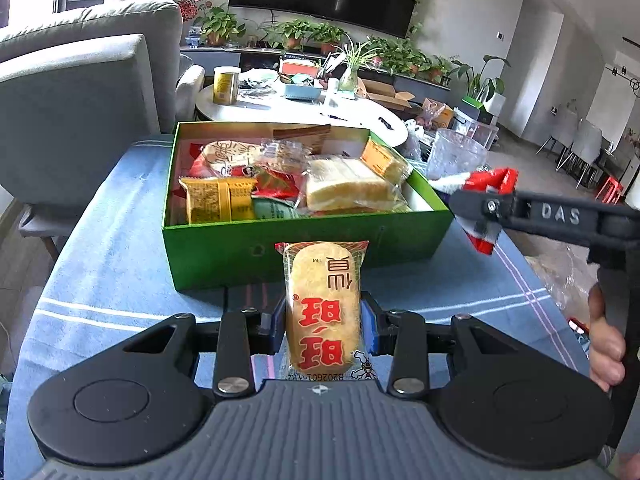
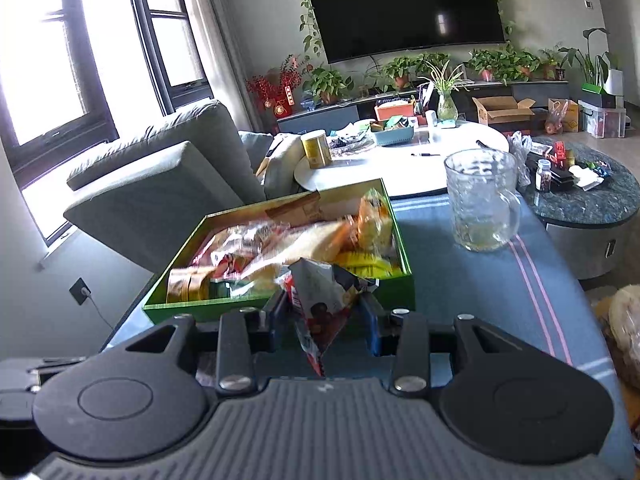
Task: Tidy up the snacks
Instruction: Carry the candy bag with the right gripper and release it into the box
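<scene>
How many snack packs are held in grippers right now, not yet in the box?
2. The rice cracker pack sits in the left gripper; a crumpled red-and-white packet in the right gripper, both near the green box.

Two claws on show: the left claw (image 1: pixel 325 322) carries one rice cracker pack (image 1: pixel 323 308), the right claw (image 2: pixel 326 312) one crumpled red-and-white wrapper (image 2: pixel 320 300). One green box (image 1: pixel 280 240) sits just ahead of both on the tabletop (image 1: pixel 108 264), holding at least seven wrapped snacks, the exact count hard to read. One glass mug (image 2: pixel 482 200) stands beyond the right claw.
</scene>
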The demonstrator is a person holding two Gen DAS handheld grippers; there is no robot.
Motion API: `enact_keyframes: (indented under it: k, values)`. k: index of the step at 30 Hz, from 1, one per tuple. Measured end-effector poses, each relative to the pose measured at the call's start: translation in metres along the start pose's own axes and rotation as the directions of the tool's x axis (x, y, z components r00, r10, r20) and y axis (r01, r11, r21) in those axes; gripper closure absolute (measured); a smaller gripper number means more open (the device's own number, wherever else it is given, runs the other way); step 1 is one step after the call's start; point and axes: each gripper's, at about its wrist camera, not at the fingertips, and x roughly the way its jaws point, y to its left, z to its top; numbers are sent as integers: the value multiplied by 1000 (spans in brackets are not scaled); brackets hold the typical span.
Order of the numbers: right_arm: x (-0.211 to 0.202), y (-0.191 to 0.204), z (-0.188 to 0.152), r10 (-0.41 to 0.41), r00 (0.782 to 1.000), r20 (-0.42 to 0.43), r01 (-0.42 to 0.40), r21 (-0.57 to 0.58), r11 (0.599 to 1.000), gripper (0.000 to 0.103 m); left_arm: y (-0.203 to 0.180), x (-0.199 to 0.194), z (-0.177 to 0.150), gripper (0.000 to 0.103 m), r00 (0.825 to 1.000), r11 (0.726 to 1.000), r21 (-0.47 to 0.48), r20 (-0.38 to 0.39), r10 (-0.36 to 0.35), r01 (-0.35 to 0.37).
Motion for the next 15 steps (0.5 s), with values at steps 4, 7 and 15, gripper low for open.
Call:
enact_keyframes:
  k: [4,7,15]
  values:
    - [11,2,12,-4,1000,16,4,8,1000,20,5,2,6,69,1000,1000,-11,8,-1,1]
    - [19,2,20,-16,999,33,15,22,1000,20,9,4,10,69,1000,1000,-14,13,-1,1]
    - [41,0,32,-37,999,36,35,34,999,20,14,13,18,69,1000,1000,-12,16,6,-5]
